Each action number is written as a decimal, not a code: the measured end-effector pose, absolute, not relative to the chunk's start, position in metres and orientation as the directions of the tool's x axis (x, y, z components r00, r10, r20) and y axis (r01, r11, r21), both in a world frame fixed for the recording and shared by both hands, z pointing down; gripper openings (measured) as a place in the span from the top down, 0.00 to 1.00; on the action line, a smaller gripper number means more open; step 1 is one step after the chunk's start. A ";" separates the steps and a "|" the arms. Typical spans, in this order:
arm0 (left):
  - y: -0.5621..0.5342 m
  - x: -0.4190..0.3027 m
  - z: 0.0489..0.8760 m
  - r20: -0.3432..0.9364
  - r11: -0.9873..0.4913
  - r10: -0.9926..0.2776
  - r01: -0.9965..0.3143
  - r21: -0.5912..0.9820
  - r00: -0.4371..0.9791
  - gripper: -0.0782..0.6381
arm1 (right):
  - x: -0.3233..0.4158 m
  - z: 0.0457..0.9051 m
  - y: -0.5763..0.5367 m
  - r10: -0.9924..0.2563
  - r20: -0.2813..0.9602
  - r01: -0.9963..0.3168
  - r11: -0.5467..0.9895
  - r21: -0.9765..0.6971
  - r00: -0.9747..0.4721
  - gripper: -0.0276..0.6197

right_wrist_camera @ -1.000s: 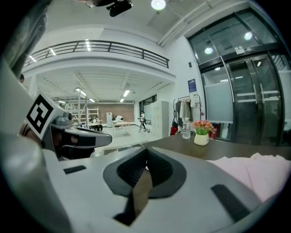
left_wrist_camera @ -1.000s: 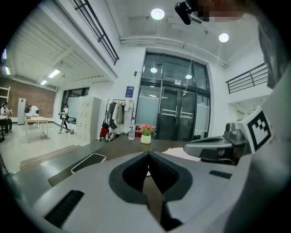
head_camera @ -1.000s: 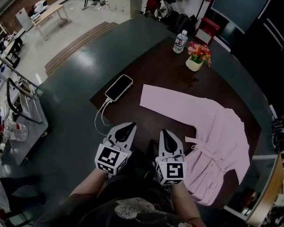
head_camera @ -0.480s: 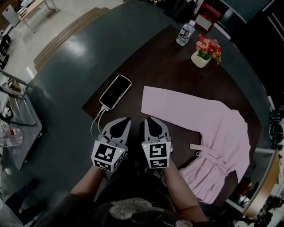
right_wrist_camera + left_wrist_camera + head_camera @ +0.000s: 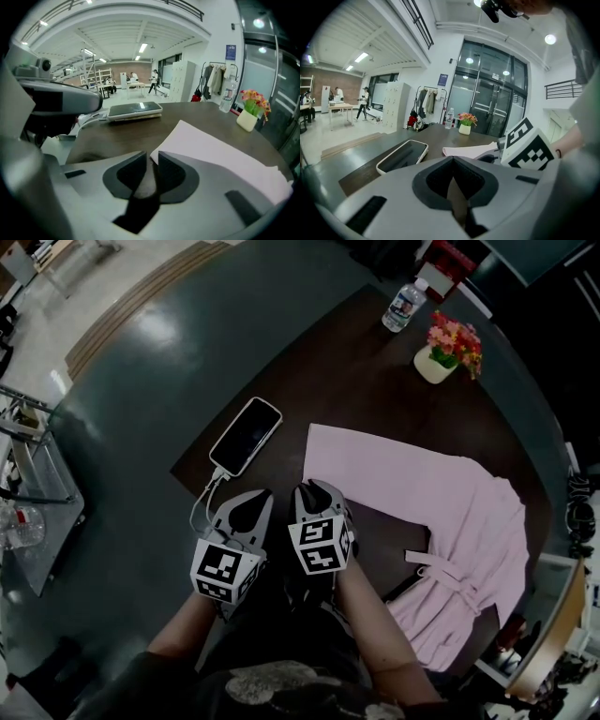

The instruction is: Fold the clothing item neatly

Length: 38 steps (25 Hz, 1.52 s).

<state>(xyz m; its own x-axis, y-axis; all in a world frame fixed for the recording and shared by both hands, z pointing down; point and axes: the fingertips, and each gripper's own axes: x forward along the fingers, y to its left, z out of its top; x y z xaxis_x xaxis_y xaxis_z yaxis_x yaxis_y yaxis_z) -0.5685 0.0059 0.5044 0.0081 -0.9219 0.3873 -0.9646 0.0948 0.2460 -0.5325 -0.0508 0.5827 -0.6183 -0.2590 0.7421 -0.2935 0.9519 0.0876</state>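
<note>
A pale pink robe [image 5: 469, 521] lies spread on the dark brown table [image 5: 347, 381], with one long sleeve [image 5: 366, 470] stretched out to the left and its belt tied at the waist. My right gripper [image 5: 314, 487] points down at the near corner of the sleeve's cuff [image 5: 211, 150]. Its jaws have just been opening and stand a narrow gap apart [image 5: 150, 157], with the cuff corner right beyond the tips and nothing pressed between them. My left gripper [image 5: 255, 495] sits close beside it on the left, shut and empty [image 5: 451, 161].
A white-cased phone [image 5: 247, 435] on a cable lies left of the sleeve, just beyond my left gripper. A water bottle [image 5: 404, 304] and a small pot of flowers [image 5: 450, 351] stand at the table's far side. The table's near edge runs under both grippers.
My right gripper has swung left and down to the sleeve's cuff, ending right beside the left gripper. The left gripper has edged forward and lower.
</note>
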 end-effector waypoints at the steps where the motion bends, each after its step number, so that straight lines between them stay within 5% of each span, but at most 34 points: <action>1: 0.006 -0.570 0.505 0.389 0.095 -0.921 -0.964 0.247 0.009 0.88 | -0.533 0.585 -0.053 -0.265 0.748 -0.299 0.950 0.093 -0.608 0.88; 13: 0.005 -0.570 0.505 0.392 0.089 -0.920 -0.958 0.271 0.026 0.88 | -0.534 0.585 -0.063 -0.267 0.752 -0.391 0.920 0.014 -0.602 0.95; 21: -0.013 -0.548 0.489 0.368 0.006 -0.925 -0.965 0.264 0.095 0.88 | -0.504 0.501 -0.084 -0.363 0.592 -0.489 0.870 -0.062 -0.720 0.95; 38: -0.077 -0.333 0.425 0.296 -0.200 -0.923 -0.964 0.178 0.246 0.88 | -0.226 0.395 -0.159 -0.655 0.375 -0.739 0.657 -0.146 -0.656 0.95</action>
